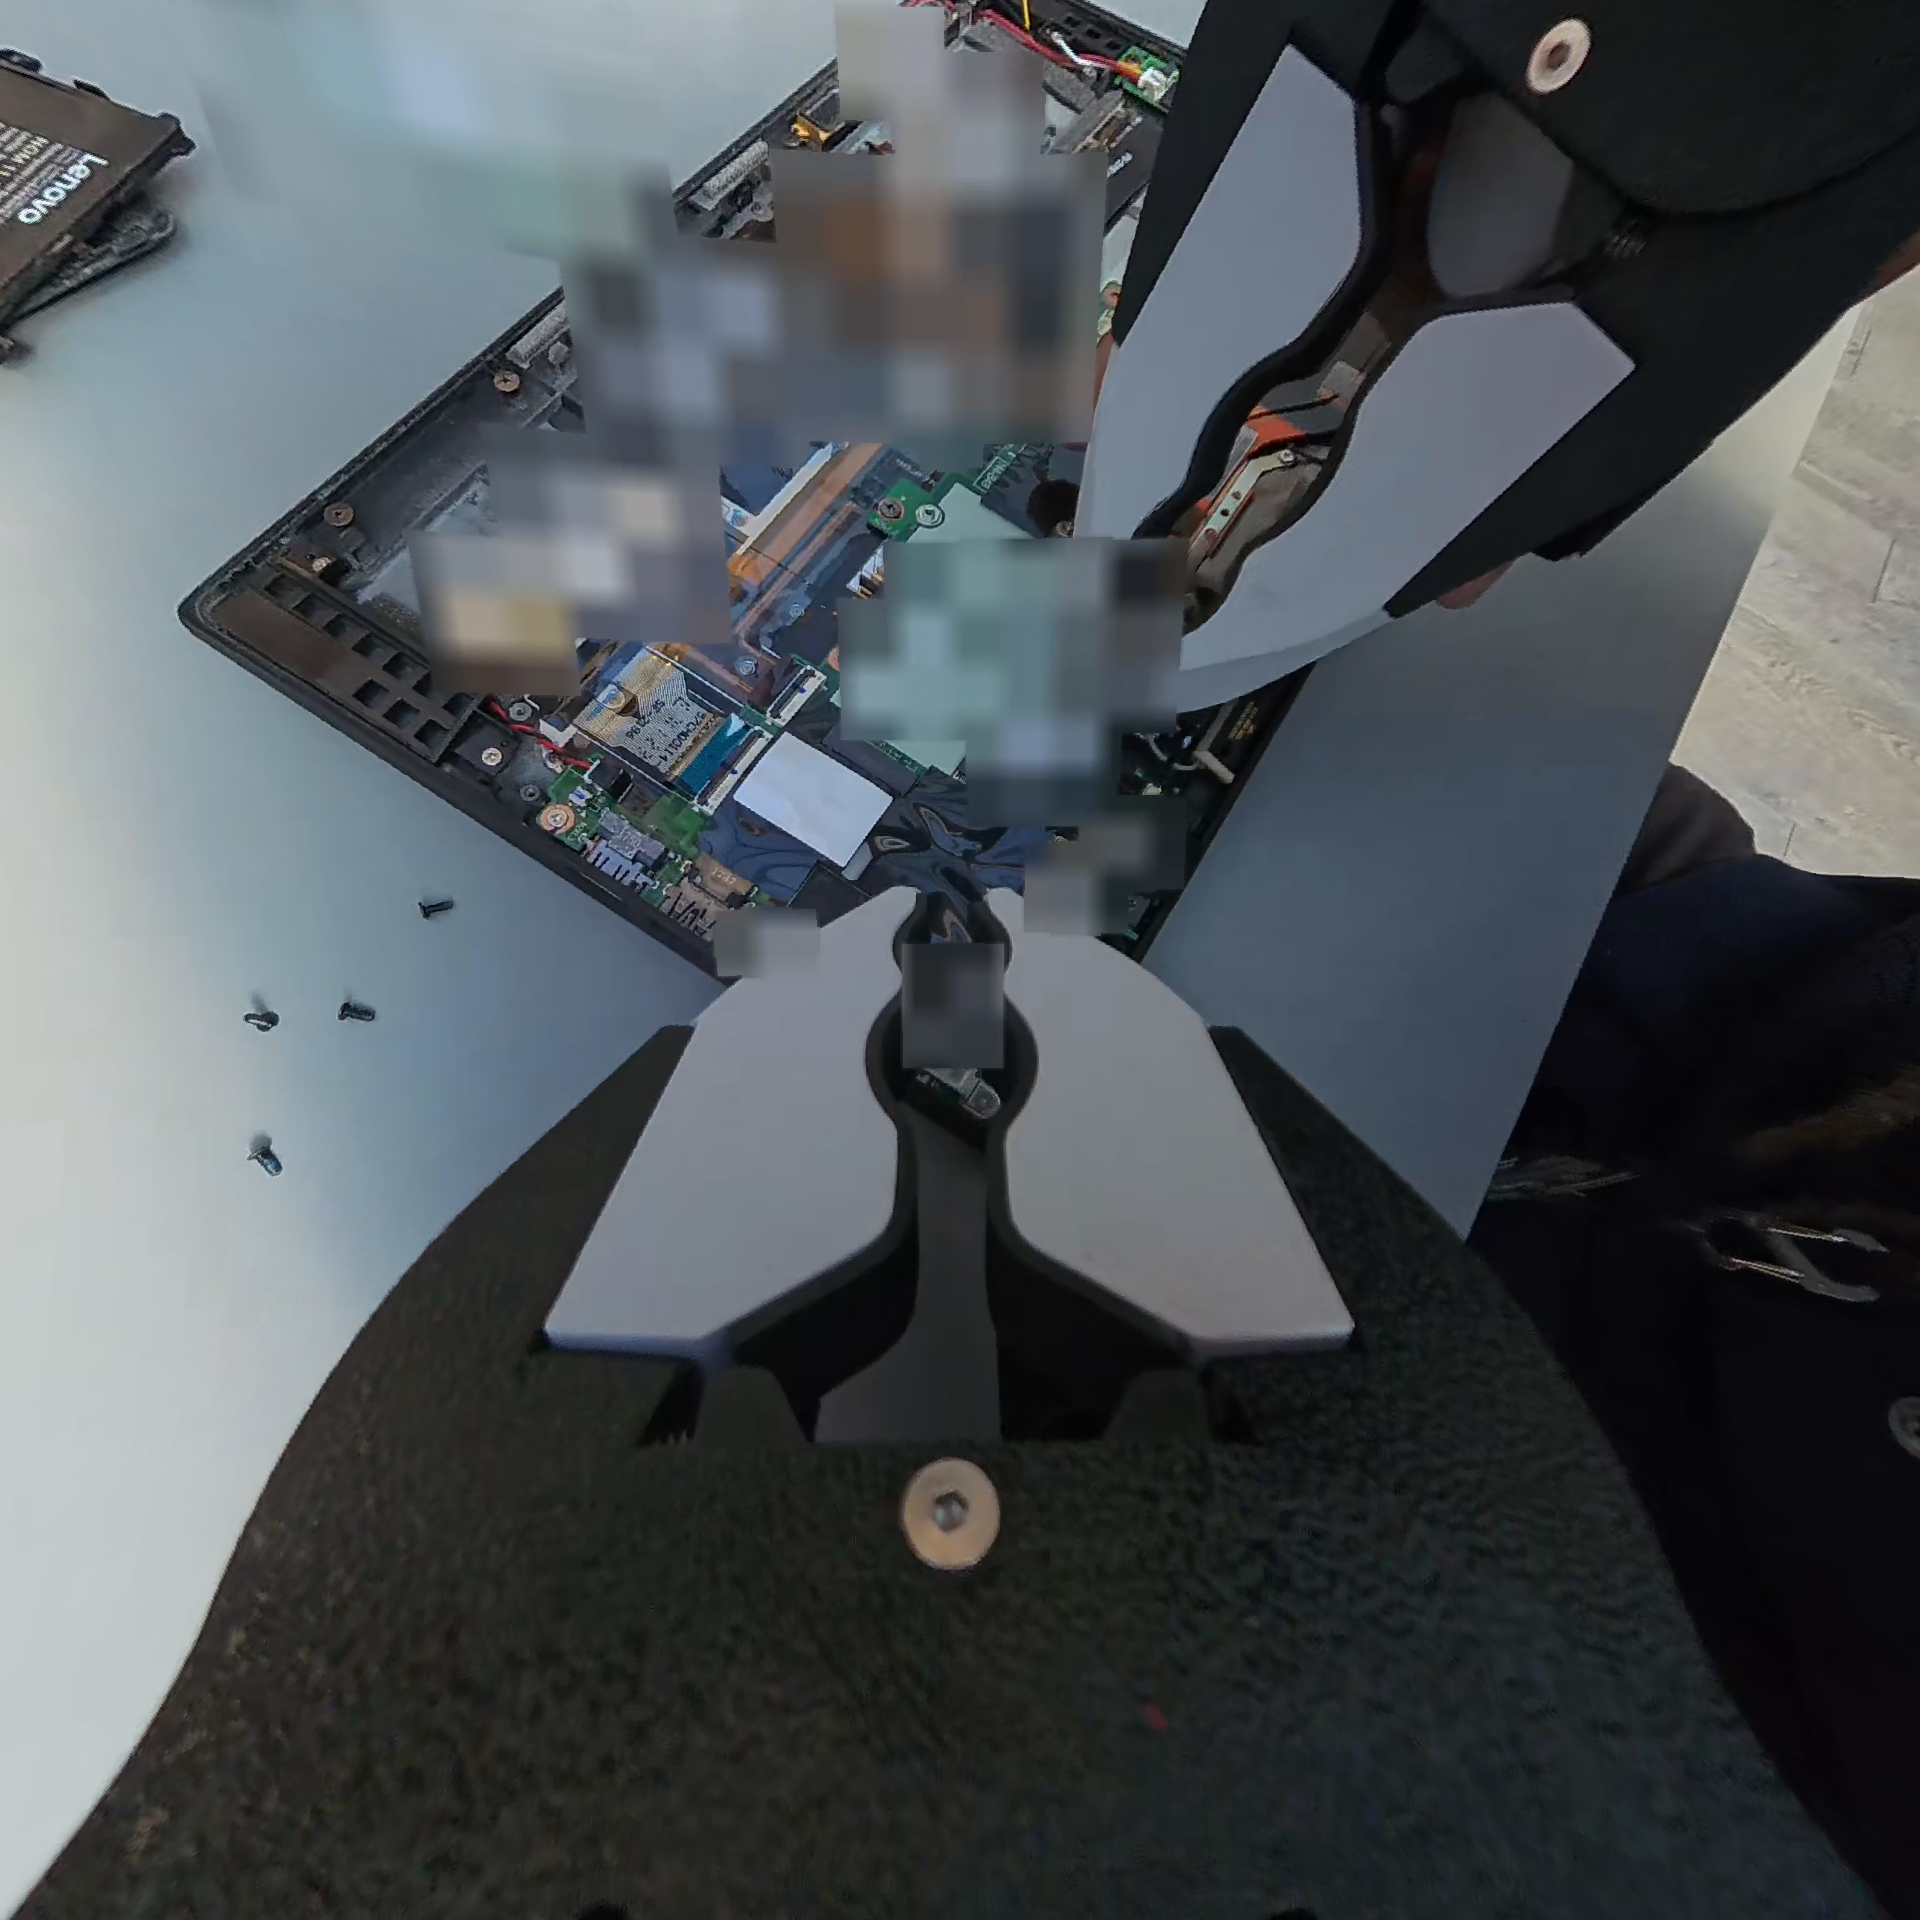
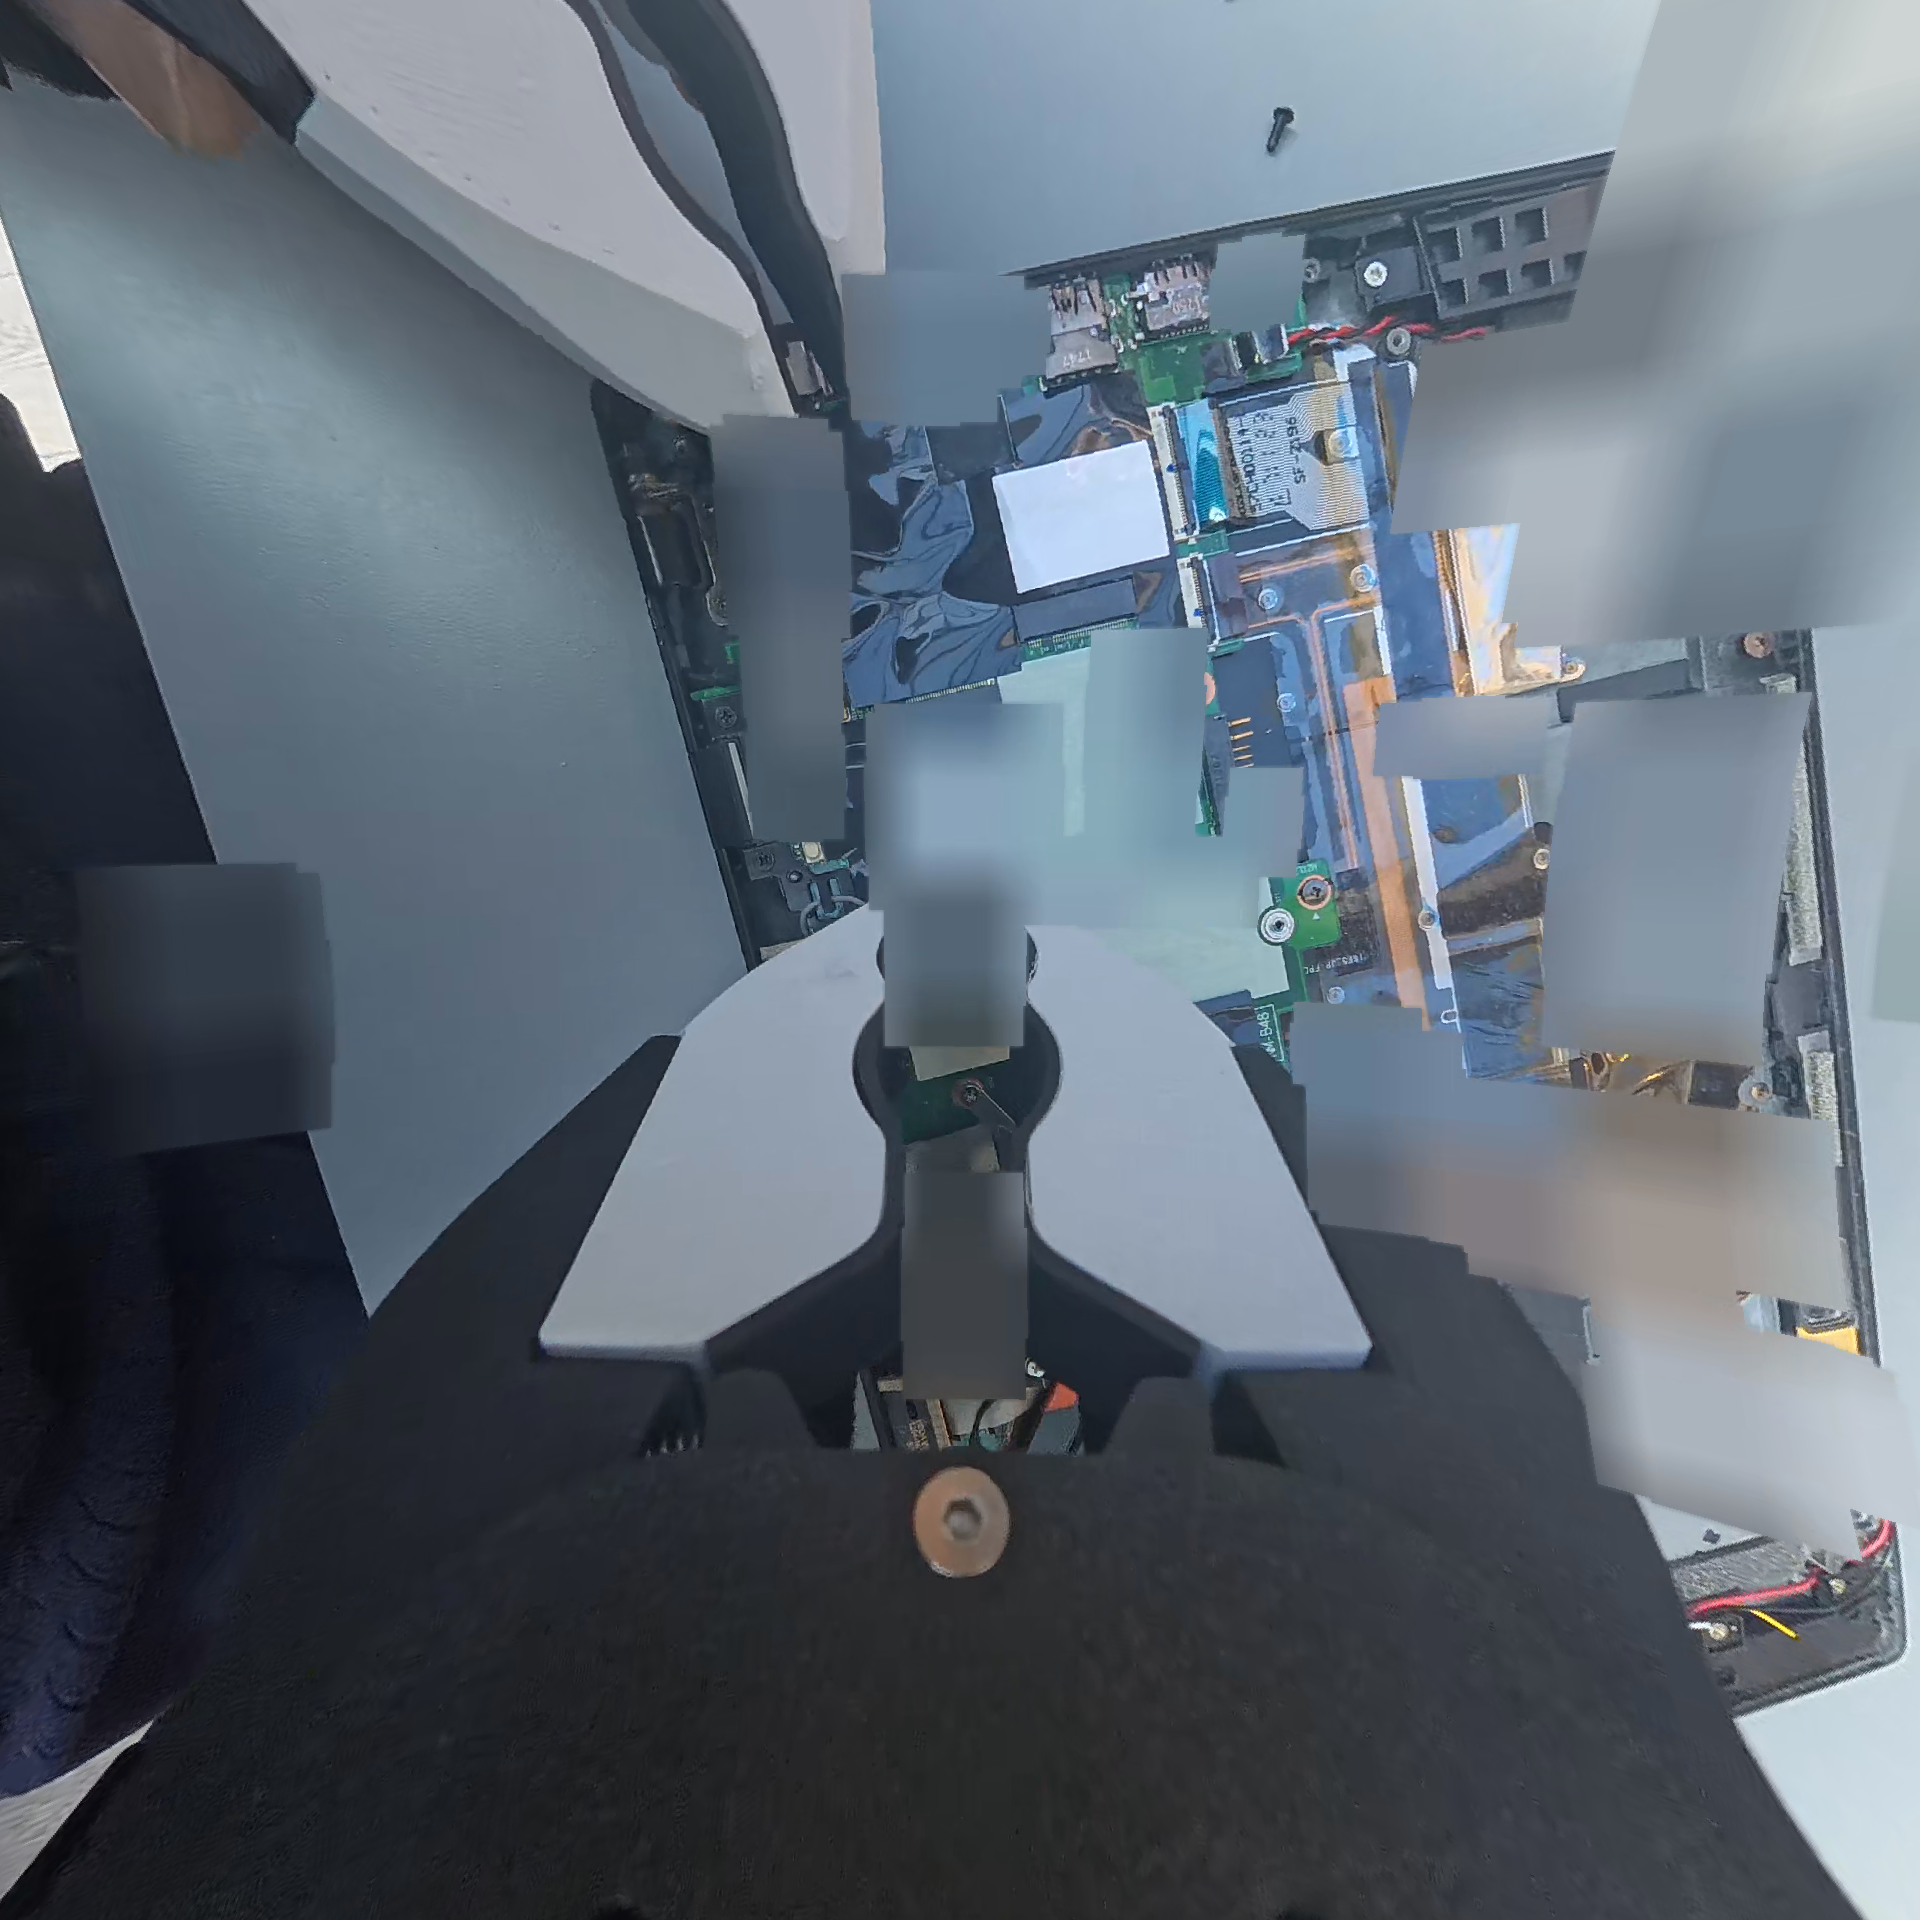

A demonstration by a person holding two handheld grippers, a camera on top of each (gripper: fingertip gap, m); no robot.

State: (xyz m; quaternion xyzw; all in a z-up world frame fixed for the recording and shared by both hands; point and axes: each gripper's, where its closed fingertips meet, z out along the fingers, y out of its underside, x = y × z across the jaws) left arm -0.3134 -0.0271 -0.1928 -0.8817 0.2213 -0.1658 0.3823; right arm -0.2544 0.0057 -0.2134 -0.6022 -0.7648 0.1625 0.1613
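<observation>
Hovering over the opened laptop [image 1: 343, 634], left tool [image 1: 951, 914] and right tool [image 2: 956, 935] nearly pressed together, empty; risk: tips scraping the circuit board [image 2: 1299, 644] or scattering loose screws [image 1: 353, 1010] at 9 o'clock on the tabletop [image 1: 208, 831].

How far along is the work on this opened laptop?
Done, apparently: the laptop has its cover off and its circuit board exposed; loose screws and a battery pack lie on the table. In hand: the left gripper and right gripper hover over the board, tips close together; blur hides any grip. Left: the board sits in the laptop, a board screw still in it.
</observation>
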